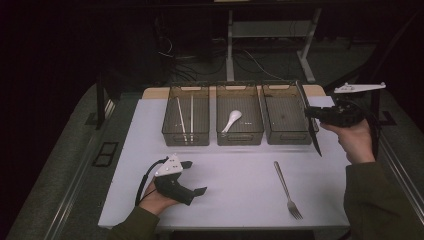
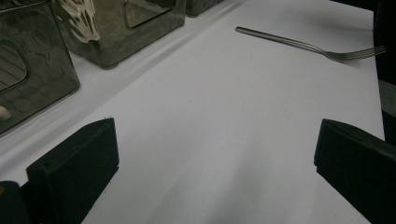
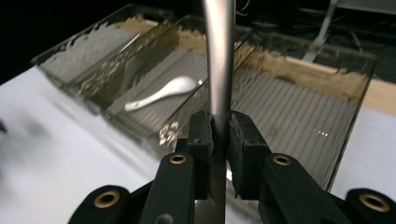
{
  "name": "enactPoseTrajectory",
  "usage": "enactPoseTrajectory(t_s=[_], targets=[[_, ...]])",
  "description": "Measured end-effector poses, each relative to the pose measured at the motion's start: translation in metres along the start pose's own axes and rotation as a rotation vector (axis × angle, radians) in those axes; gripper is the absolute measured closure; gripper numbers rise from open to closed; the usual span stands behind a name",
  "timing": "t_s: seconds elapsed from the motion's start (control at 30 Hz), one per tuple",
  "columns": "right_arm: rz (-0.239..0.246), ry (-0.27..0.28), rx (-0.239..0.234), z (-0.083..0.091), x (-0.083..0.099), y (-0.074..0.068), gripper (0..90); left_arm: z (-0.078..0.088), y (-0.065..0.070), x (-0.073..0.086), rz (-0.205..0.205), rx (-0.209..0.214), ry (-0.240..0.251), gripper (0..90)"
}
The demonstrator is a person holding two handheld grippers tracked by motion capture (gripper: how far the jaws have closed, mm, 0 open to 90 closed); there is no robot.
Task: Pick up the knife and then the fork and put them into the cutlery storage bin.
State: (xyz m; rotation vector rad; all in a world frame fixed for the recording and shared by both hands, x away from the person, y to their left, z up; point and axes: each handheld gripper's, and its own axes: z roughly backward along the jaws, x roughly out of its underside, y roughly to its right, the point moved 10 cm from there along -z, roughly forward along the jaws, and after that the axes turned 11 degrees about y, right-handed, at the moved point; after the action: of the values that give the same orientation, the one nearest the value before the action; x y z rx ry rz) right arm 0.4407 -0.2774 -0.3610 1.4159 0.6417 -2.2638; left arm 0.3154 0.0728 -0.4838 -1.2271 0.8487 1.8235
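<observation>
The right gripper (image 3: 219, 135) has its jaws clamped on a slim metal utensil (image 3: 218, 56), likely a knife, held over the right-hand bin (image 1: 286, 120). The left gripper (image 1: 192, 177) rests low with jaws spread wide and nothing between them. Around them lies a white tabletop (image 1: 235, 185), bare but for a fork (image 1: 286, 189) near the front edge. Three smoky clear bins stand in a row at the back: chopsticks (image 1: 184, 118) in the left one, a white spoon (image 1: 231, 120) in the middle. Beyond is a dark room with grey floor, cables and a desk frame (image 1: 270, 35).
</observation>
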Motion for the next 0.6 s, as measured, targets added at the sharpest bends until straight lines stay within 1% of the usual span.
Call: enactPoseTrajectory(t_s=[0.03,0.07,0.13,0.33,0.4,0.43,0.5,0.57,0.6], targets=[[-0.012,0.002,0.002,-0.003,-0.004,0.002,79.5,0.0,0.0,0.0,0.0,-0.001,0.0,0.0],[-0.013,0.005,0.007,-0.006,-0.007,0.003,79.5,-0.001,0.001,0.0,0.005,-0.002,0.002,0.0],[-0.008,0.011,0.024,-0.011,-0.013,0.007,79.5,0.0,0.0,0.0,-0.001,0.0,0.001,0.0],[-0.007,0.042,0.066,-0.031,-0.031,0.018,79.5,0.0,0.001,-0.001,-0.001,0.003,0.005,0.0],[0.0,0.053,0.081,-0.037,-0.036,0.022,79.6,0.001,0.001,-0.001,-0.003,0.004,0.002,0.0],[-0.008,0.052,0.085,-0.04,-0.037,0.024,79.5,0.001,0.001,-0.001,-0.002,0.004,0.004,0.0],[0.002,0.064,0.094,-0.045,-0.04,0.027,79.5,0.001,0.001,-0.002,-0.006,0.006,0.004,0.0],[0.003,0.074,0.103,-0.05,-0.043,0.03,79.5,0.001,0.001,-0.002,-0.004,0.006,0.007,0.0],[0.011,0.078,0.107,-0.053,-0.045,0.032,79.5,0.001,0.001,-0.002,0.001,0.005,0.008,0.0]])
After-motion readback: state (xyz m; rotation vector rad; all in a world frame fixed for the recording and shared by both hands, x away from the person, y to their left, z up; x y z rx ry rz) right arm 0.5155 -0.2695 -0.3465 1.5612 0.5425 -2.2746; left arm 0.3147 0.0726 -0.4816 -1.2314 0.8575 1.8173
